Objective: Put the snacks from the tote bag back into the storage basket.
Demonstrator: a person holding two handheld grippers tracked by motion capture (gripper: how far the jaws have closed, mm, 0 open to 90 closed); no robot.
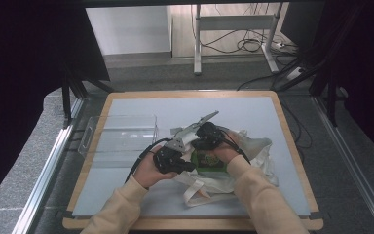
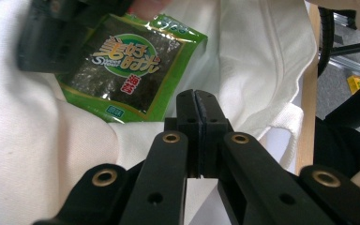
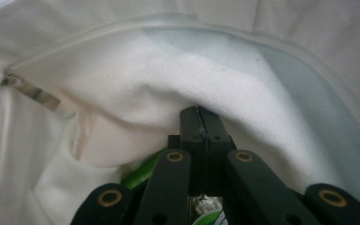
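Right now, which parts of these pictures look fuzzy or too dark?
In the left gripper view, the green snack packet prints sharp, while the dark gripper above it is smeared. In the right gripper view, the white bag is soft and hazy, the black fingers crisper. In the high view, both side edges are nearly black and the table is evenly lit.

The seaweed packet [image 2: 126, 65] was bright green with a dark speckled panel, a green oval and yellow lettering. At its 3 o'clock, the cloth bag [image 2: 258, 70] was plain off-white. The table [image 1: 253, 112] was pale grey-blue, edged with light wood.
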